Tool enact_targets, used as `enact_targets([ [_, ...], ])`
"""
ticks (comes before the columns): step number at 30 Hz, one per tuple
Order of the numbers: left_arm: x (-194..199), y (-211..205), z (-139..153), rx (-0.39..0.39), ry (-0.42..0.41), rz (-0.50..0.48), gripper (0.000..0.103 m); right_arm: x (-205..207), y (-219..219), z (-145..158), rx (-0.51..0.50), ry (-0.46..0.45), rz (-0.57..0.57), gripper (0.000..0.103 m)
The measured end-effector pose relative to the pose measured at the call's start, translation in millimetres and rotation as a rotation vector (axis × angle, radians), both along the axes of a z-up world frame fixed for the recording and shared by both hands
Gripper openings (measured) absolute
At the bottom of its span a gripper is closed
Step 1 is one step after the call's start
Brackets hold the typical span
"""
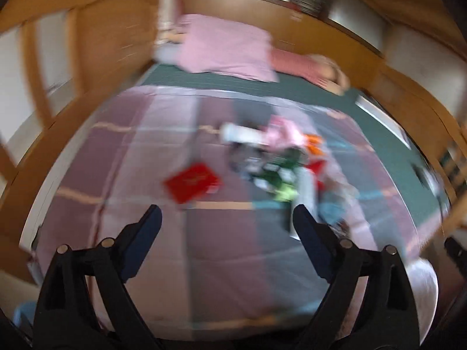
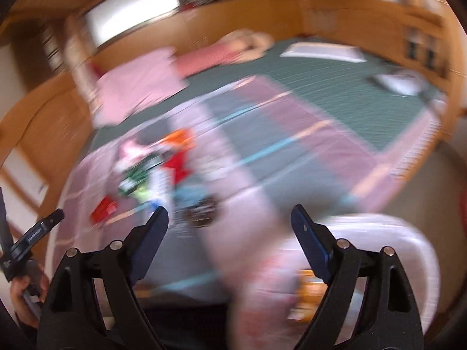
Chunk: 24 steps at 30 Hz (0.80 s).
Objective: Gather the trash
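Note:
Both views are motion-blurred. A heap of trash (image 1: 274,160) lies on a checked bedspread (image 1: 204,248): wrappers in green, orange, pink and white, and a red packet (image 1: 191,182) apart to its left. My left gripper (image 1: 227,218) is open and empty, above the bedspread short of the heap. In the right wrist view the heap (image 2: 157,169) sits at the left, with a small red wrapper (image 2: 102,208) and a dark round piece (image 2: 201,211). My right gripper (image 2: 229,218) is open and empty, above a white bin (image 2: 414,250) holding pink and orange trash.
A pink pillow (image 1: 227,46) and a soft toy (image 1: 327,70) lie at the head of the bed on a green sheet (image 1: 292,87). Wooden bed frame (image 1: 96,43) and wooden walls surround the bed. The other hand-held gripper (image 2: 26,248) shows at the left edge.

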<state>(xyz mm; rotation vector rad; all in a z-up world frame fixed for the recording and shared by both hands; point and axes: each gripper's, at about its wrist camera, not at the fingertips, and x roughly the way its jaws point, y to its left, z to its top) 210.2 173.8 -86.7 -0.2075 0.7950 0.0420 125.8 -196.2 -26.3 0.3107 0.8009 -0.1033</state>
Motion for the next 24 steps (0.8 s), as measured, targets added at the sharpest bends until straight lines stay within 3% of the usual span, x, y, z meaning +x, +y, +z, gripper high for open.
enact_targets([
  [4,2,64,-17,-0.018,0.094,0.232,0.091,73,85,-32,0.061,0.063,0.168,0.084],
  [10,-18,107,-10,-0.071,0.066,0.39,0.092,171,207,-90,0.112,0.157,0.304,0.084],
  [13,-20,111,-12,-0.102,0.092,0.407,0.092,218,252,-115,0.112,0.239,0.359,0.084],
  [16,-18,111,-15,-0.126,0.11,0.406,0.092,247,273,-132,0.119,0.236,0.312,0.087],
  [24,-18,102,-15,-0.126,0.11,0.371,0.095,275,325,-165,-0.016,0.227,0.366,0.088],
])
